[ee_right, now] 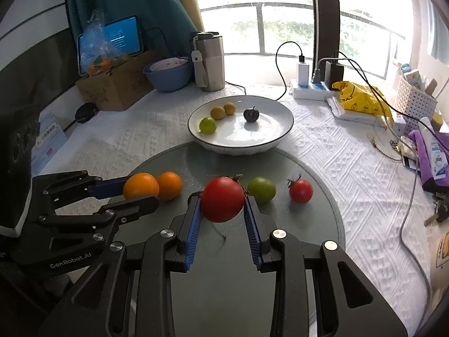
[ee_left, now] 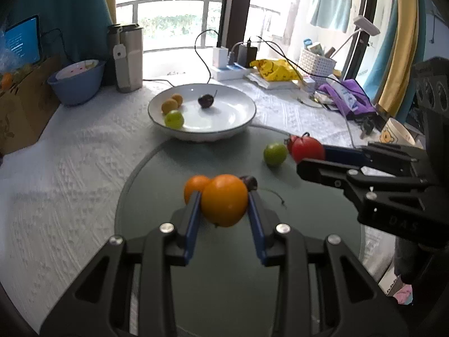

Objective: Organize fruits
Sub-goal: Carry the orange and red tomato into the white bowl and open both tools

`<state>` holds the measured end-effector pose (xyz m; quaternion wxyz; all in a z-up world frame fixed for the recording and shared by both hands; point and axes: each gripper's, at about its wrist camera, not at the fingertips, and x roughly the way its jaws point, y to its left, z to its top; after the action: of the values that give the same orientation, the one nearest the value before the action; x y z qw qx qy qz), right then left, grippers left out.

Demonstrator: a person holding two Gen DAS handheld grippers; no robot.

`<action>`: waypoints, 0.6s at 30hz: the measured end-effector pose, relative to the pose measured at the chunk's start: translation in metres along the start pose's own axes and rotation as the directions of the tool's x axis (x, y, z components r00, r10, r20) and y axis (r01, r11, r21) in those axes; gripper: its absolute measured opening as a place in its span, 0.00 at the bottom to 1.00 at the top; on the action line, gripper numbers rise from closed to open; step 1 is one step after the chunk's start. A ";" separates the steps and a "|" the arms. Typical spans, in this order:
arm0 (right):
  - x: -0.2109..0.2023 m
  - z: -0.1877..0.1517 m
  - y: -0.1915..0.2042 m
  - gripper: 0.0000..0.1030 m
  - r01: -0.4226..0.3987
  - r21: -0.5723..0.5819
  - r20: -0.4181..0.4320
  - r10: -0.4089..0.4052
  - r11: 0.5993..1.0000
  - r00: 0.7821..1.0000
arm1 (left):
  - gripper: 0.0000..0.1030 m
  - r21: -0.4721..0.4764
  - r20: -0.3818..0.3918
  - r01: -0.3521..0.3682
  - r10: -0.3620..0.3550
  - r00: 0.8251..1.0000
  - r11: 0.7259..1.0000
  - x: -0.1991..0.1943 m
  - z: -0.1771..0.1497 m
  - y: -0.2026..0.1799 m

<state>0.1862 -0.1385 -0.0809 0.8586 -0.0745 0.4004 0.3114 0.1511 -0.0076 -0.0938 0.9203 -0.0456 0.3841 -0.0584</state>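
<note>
We hold an orange [ee_left: 224,200] in the left gripper [ee_left: 224,205] and a tomato [ee_right: 223,198] in the right gripper [ee_right: 223,205]. The plate [ee_right: 283,129] lies straight ahead, beyond both, the left slightly nearer.

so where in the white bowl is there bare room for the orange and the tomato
The white bowl is bare along its right and near side, right of the dark plum. Its left side is crowded: green fruit and two yellow fruits.
</note>
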 end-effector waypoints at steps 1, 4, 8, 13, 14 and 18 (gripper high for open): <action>0.001 0.002 -0.001 0.32 0.000 0.000 0.000 0.000 1.000 1.000 | 0.33 0.001 0.002 0.001 -0.001 1.000 1.000 0.001 0.004 0.000; 0.004 0.011 -0.007 0.32 0.004 -0.001 0.004 -0.004 1.000 1.000 | 0.33 0.002 0.008 0.004 -0.004 1.000 1.000 0.004 0.010 0.002; 0.009 0.021 -0.016 0.32 0.010 0.001 0.010 -0.010 1.000 1.000 | 0.33 0.003 0.018 0.009 -0.009 1.000 1.000 0.010 0.023 0.004; 0.016 0.036 -0.027 0.32 0.025 -0.002 0.016 -0.025 1.000 1.000 | 0.33 -0.001 0.029 0.015 -0.015 0.999 1.000 0.019 0.039 0.009; 0.017 0.039 -0.030 0.32 0.027 -0.002 0.017 -0.027 1.000 1.000 | 0.33 0.001 0.030 0.015 -0.015 0.999 1.000 0.023 0.043 0.011; 0.025 0.051 -0.040 0.32 0.037 -0.003 0.015 -0.037 0.999 0.999 | 0.33 0.001 0.034 0.019 -0.019 0.999 1.000 0.033 0.055 0.015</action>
<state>0.2543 -0.1389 -0.0702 0.8670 -0.0809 0.3922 0.2964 0.2143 0.0051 -0.0804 0.9261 -0.0501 0.3681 -0.0663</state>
